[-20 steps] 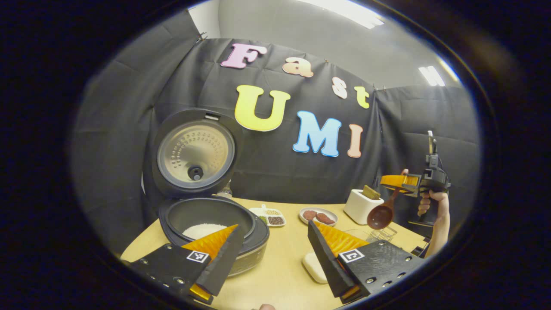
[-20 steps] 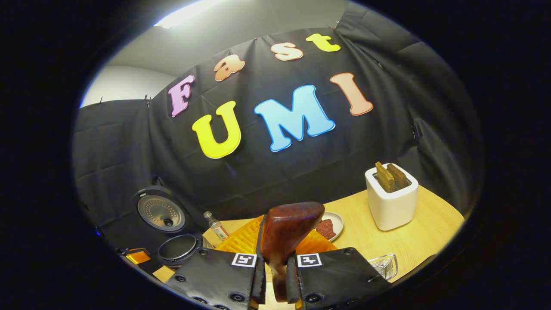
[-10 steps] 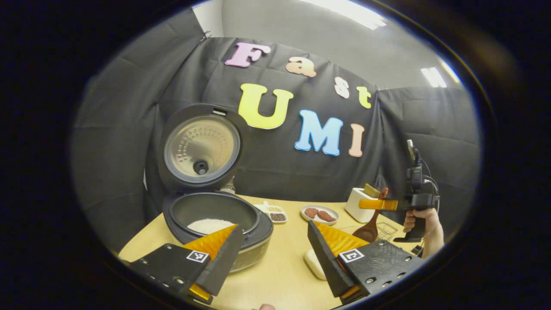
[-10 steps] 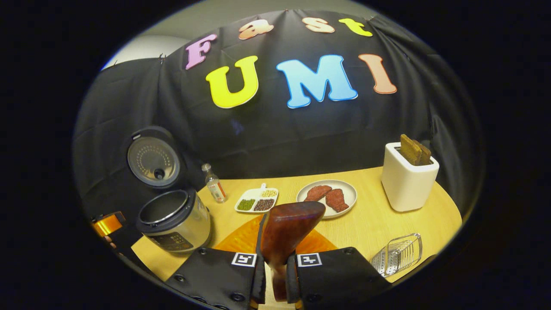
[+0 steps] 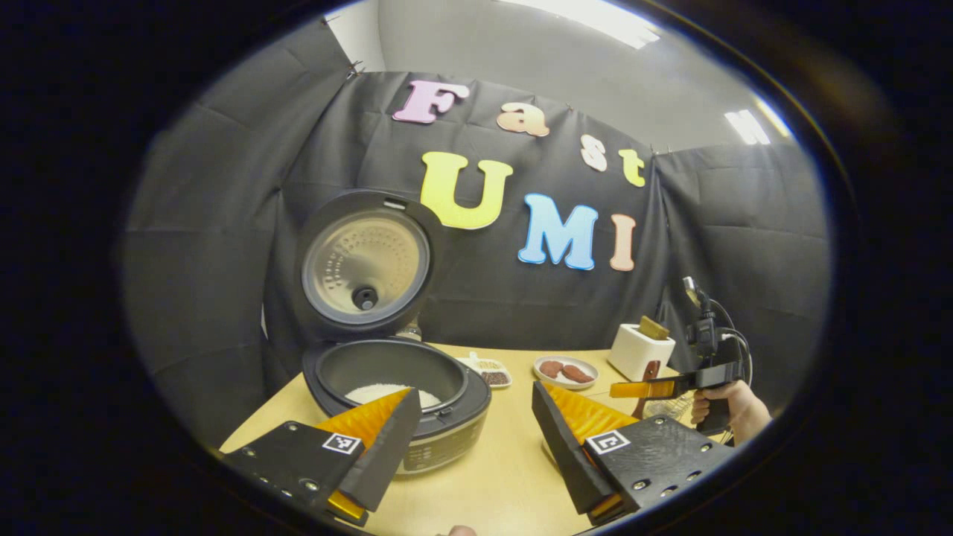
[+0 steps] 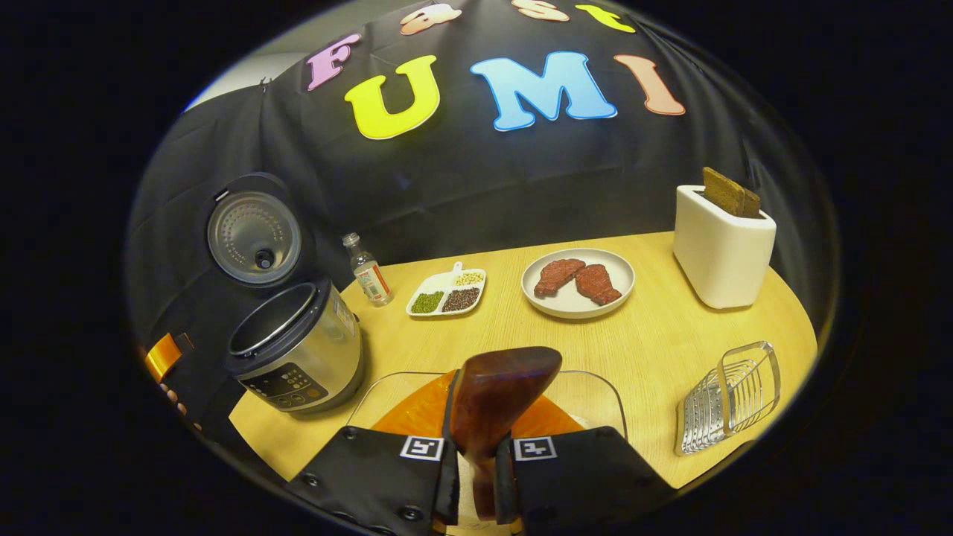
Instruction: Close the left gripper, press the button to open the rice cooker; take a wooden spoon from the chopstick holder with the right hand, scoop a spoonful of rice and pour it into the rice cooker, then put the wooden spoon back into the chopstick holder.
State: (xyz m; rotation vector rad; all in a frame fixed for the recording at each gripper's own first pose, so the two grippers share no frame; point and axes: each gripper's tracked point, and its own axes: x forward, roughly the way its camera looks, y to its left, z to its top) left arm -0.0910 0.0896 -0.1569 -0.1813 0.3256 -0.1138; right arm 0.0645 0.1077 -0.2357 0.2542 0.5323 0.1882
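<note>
The tabletop (image 6: 655, 350) is light wood and fills the lower part of both views. On its left side stands the rice cooker (image 6: 298, 350), lid (image 6: 253, 238) swung upright behind it; in the left gripper view the cooker (image 5: 417, 394) shows white rice (image 5: 380, 393) lying in the bottom of the pot. At the far right stands a white toaster (image 6: 722, 253) with two brown slices poking from the top. A clear glass dish (image 6: 581, 394) sits near the front, just behind the right gripper. A wire rack (image 6: 730, 398), the chopstick holder, lies on its side at the near right. A round plate (image 6: 551, 298) with two pieces of red meat rests at the middle far side, with a small divided tray (image 6: 447, 294) of grains to its left and a little bottle (image 6: 368, 272) left of that, near the cooker.

The right gripper (image 6: 474, 465) has its fingers clenched on the handle of the wooden spoon (image 6: 495, 398), whose bowl rises in front of the camera over the glass dish. In the left gripper view this gripper (image 5: 648, 388) is seen at the far right, held by a hand (image 5: 733, 413). The left gripper (image 5: 469, 439) has its fingers spread wide and grasps nothing, close beside the cooker.
</note>
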